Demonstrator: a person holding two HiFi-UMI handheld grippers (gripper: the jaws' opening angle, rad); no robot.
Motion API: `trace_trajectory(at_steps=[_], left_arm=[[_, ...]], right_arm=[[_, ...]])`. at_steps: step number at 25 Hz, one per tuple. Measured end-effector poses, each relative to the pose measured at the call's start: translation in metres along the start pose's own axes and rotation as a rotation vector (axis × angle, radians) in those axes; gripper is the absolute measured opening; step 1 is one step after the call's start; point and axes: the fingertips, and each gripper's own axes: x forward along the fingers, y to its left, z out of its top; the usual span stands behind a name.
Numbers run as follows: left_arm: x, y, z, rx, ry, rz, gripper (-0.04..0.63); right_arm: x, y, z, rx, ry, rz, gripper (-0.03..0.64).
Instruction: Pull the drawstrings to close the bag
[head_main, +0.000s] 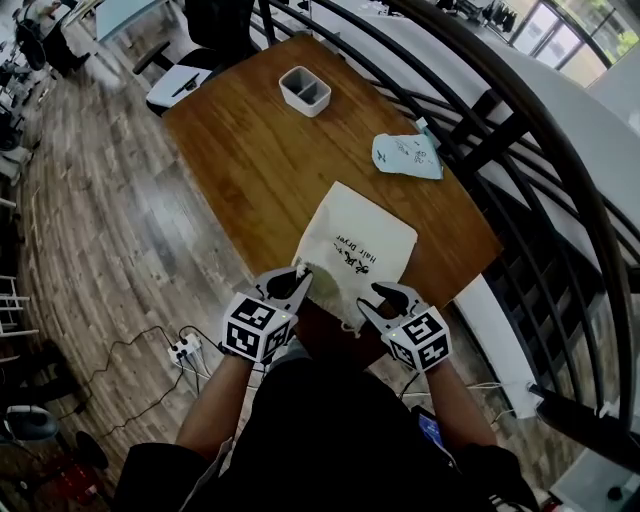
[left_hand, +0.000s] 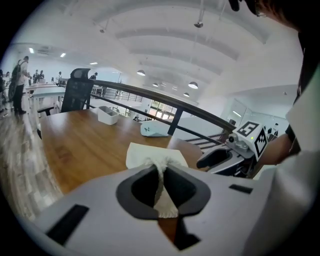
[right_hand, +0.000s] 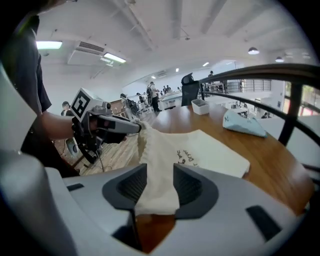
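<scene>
Nearest the lens, left gripper (left_hand: 161, 165) clamped tight on a bunched tuft of the cream bag (head_main: 365, 235), cloth pinched right between the pads and spilling out behind them. Likely anchors that side of the mouth for a pull from the opposite side. Across from it, right gripper (right_hand: 160, 172) with jaws parted, a loose fold of the same mouth hanging between them, draped rather than squeezed; probably set for a fresh bite nearer the cord. No drawstrings to be told apart from the gathered cloth. Beyond both sets of jaws, rest of the bag flat on the wooden table (head_main: 240, 150), printed side up, mouth puckered toward the grippers but seemingly not yet cinched. Farther past the jaws, a white container (head_main: 305, 90) and a pale blue pouch (head_main: 405, 155), well apart from the work
</scene>
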Motion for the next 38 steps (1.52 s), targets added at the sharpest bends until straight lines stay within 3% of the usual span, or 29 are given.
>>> trace_trajectory(at_steps=[8,13,18,22,25,29,33,38], left_arm=[[0.009,0.008,-0.005,-0.001,0.028,-0.013,0.032],[0.012,0.008,-0.009,0.008,0.053,-0.045,0.032],[0.011,0.005,-0.016,0.036,0.090,-0.100,0.032],[0.010,0.006,-0.023,0.070,0.128,-0.146,0.032],[0.010,0.013,-0.028,0.086,0.148,-0.158,0.032],[0.010,0.019,-0.029,0.079,0.158,-0.169,0.032],[0.010,0.028,-0.027,0.108,0.163,-0.150,0.032],[0.010,0.052,-0.020,0.108,0.144,-0.041,0.032]], right_arm=[[-0.010,0.013,-0.073,0.191,0.086,-0.008,0.197],[0.001,0.036,-0.096,0.268,0.128,0.013,0.212],[0.019,0.048,-0.111,0.320,0.167,-0.066,0.215],[0.026,0.040,-0.106,0.406,0.113,-0.170,0.213],[0.027,0.035,-0.099,0.489,0.054,-0.198,0.205],[0.021,0.028,-0.098,0.551,0.002,-0.225,0.130],[0.014,0.022,-0.094,0.562,-0.018,-0.245,0.082],[0.003,0.017,-0.086,0.499,0.010,-0.249,0.075]])
